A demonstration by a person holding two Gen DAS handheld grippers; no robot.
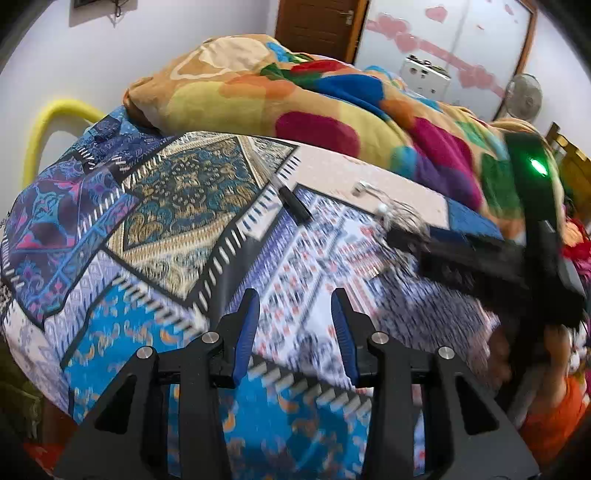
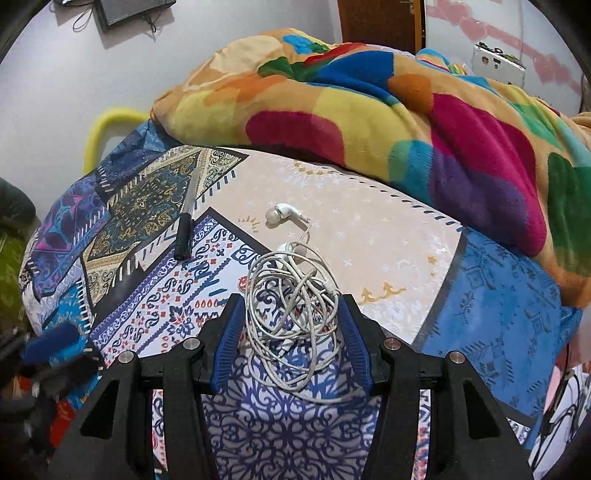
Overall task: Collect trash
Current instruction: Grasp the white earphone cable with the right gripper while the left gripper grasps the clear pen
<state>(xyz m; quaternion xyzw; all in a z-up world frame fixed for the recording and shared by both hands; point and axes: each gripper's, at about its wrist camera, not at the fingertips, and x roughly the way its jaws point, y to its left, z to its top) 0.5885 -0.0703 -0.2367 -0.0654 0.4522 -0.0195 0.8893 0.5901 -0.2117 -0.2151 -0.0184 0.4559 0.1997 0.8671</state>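
A tangle of white wired earphones (image 2: 284, 273) lies on the patterned bed sheet (image 2: 388, 240), one earbud (image 2: 282, 213) stretched out beyond it. My right gripper (image 2: 291, 299) is low over the tangle with its blue pads either side of the cord loops; it stands open and the pads do not visibly squeeze the cord. A slim tool with a black handle and silvery shaft (image 2: 183, 236) lies to the left. My left gripper (image 1: 295, 295) is open with nothing in it above the sheet (image 1: 177, 206). In its view the blurred right gripper (image 1: 402, 238) hangs over the earphones (image 1: 373, 195).
A crumpled multicoloured blanket (image 2: 406, 110) is heaped along the far side of the bed. A yellow tube (image 1: 40, 125) curves at the bed's left end. A fan (image 1: 524, 96) and a wooden door (image 1: 317, 22) stand behind. Clutter shows at the right edge.
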